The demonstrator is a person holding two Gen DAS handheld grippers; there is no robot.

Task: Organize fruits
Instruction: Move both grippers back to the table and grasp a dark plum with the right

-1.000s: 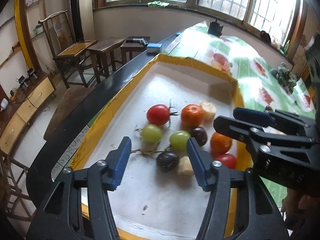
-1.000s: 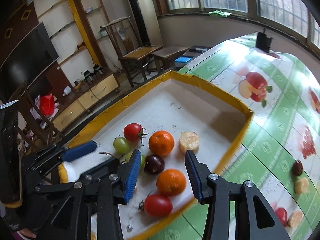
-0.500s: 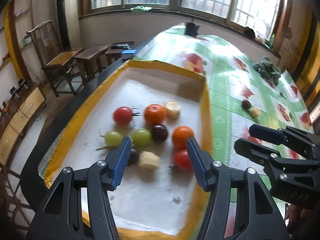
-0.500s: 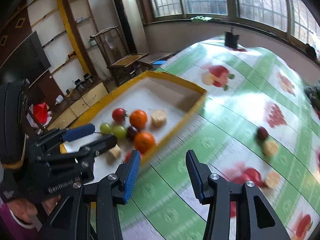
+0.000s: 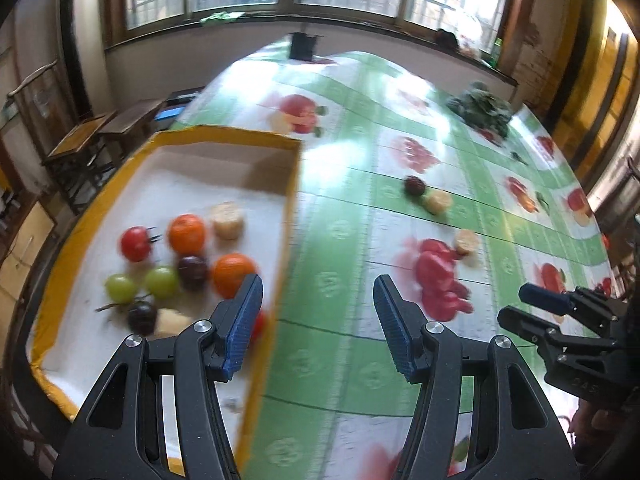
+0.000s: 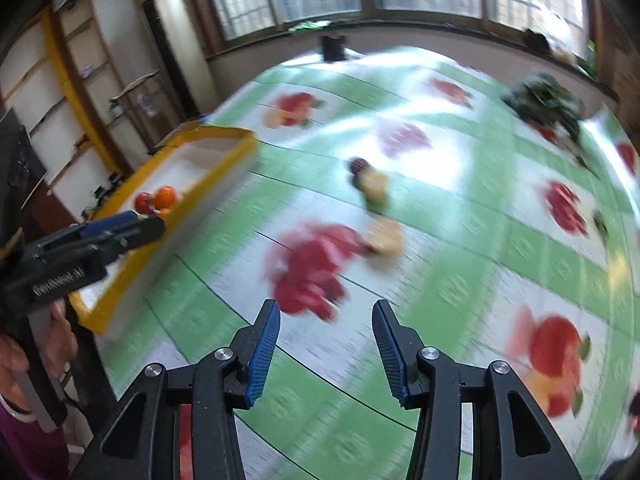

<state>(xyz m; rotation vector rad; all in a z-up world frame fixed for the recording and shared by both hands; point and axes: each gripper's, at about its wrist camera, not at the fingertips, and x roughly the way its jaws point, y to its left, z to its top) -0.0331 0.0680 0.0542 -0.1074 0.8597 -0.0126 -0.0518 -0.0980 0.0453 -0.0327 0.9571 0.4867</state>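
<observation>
A yellow-rimmed box (image 5: 294, 184) (image 6: 224, 160) with a white floor holds several fruits: a red tomato (image 5: 135, 243), two oranges (image 5: 187, 233), green grapes (image 5: 161, 281), dark plums (image 5: 192, 271) and pale slices (image 5: 227, 220). On the green fruit-print tablecloth lie a dark plum (image 5: 414, 186) (image 6: 357, 165) and two pale slices (image 5: 438, 201) (image 6: 385, 235). My left gripper (image 5: 318, 322) hangs open and empty over the box's right wall. Open and empty too, my right gripper (image 6: 325, 354) hovers over the cloth, short of the nearer slice.
A dark green leafy bundle (image 5: 482, 106) (image 6: 544, 100) lies at the table's far right. A small black object (image 5: 303, 45) stands at the far end under the windows. Wooden chairs and stools (image 5: 104, 132) stand left of the table. A hand (image 6: 16, 364) holds the left gripper.
Both grippers have swung right, away from over the box toward the open tablecloth. The loose plum and slices have come into both views. Neither gripper's jaws have visibly changed.
</observation>
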